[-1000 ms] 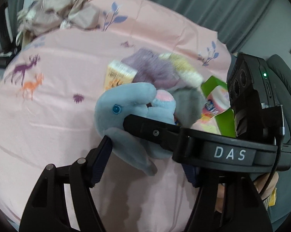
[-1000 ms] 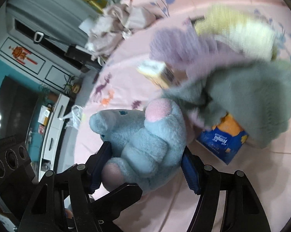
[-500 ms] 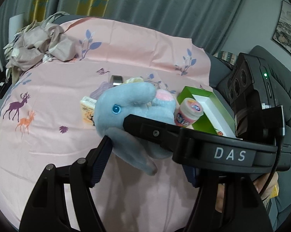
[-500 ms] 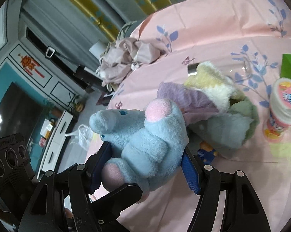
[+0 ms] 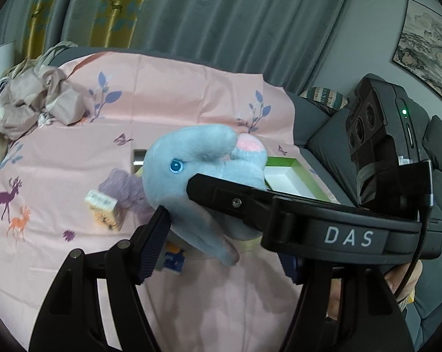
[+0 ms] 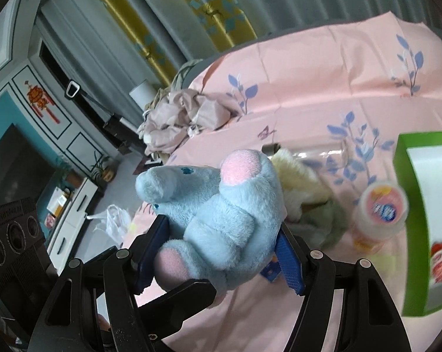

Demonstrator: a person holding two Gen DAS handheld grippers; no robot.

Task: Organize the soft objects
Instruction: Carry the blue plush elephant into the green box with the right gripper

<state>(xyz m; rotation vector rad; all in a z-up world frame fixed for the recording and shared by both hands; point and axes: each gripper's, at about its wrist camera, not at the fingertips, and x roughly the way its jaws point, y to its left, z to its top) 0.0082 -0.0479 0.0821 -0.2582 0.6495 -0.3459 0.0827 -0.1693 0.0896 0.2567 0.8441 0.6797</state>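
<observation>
A blue plush elephant (image 5: 200, 173) with pink feet is held in the air above the pink sheet (image 5: 74, 176). My left gripper (image 5: 221, 243) is shut on its head end and my right gripper (image 6: 221, 252) is shut on its body (image 6: 221, 214). The right gripper's body crosses the left wrist view in front of the toy. Below lie a purple soft cloth (image 5: 121, 187), a yellow fluffy cloth (image 6: 297, 182) and a grey-green one (image 6: 323, 223).
A green box with a white inside (image 6: 408, 193) lies at the right, a pink-capped bottle (image 6: 379, 214) beside it. A small yellow carton (image 5: 103, 214) and a blue packet (image 5: 174, 259) lie on the sheet. Crumpled beige clothes (image 5: 30, 99) sit at the far left. A grey sofa (image 5: 332, 135) borders the right.
Both grippers have lifted the elephant higher and tilted up. The pile of cloths and the box now lie farther below.
</observation>
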